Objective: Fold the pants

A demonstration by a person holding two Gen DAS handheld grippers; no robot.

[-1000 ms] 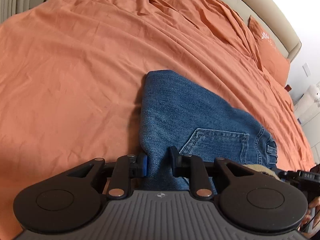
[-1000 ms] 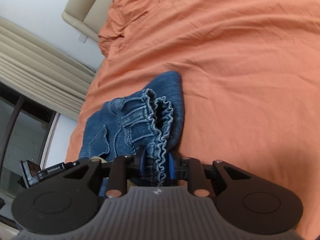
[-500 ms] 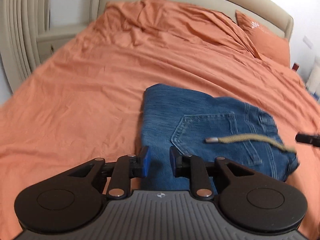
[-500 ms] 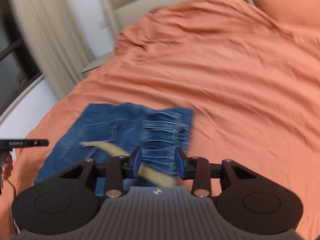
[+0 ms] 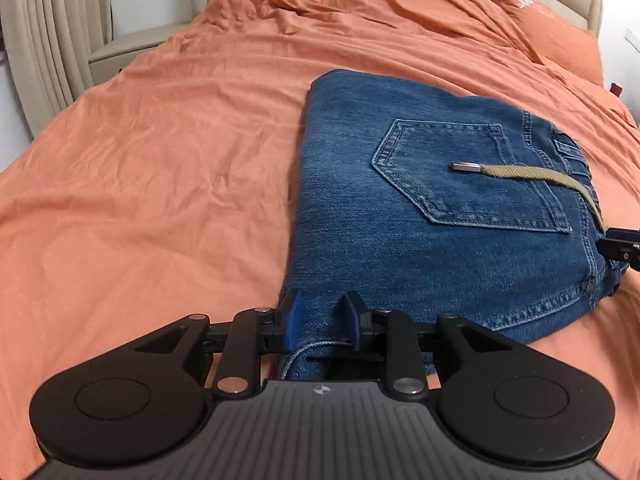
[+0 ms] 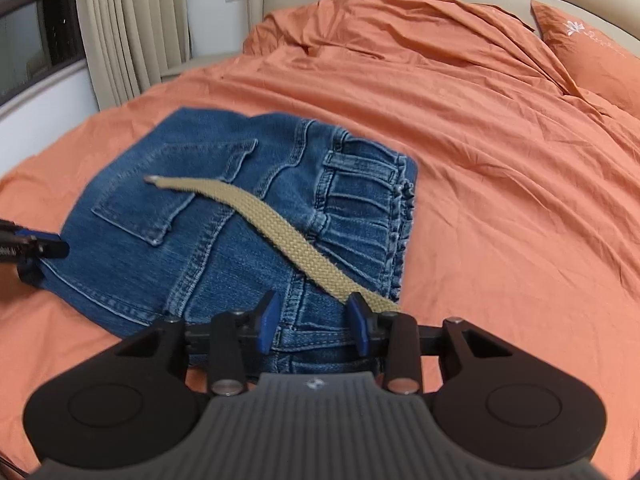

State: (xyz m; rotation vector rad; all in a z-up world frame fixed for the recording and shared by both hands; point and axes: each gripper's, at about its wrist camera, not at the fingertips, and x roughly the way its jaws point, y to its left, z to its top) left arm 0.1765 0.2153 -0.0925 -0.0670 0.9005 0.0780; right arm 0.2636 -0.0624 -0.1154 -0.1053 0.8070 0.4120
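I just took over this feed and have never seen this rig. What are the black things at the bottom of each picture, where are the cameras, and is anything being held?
There is no robot arm here. A person holds one two-finger tool in each hand, and a fisheye camera on each looks forward along its fingers. The black shapes at the bottom are the tools themselves.

The left wrist view shows the left tool, with blue pads spread apart over a corner of the jeans. The right wrist view shows the right tool, also open, above the waistband end. Neither is gripping anything.

The jeans lie folded into a compact rectangle on the orange bedsheet, back pocket up. A tan drawstring trails loose across the top. An orange pillow sits near the headboard.
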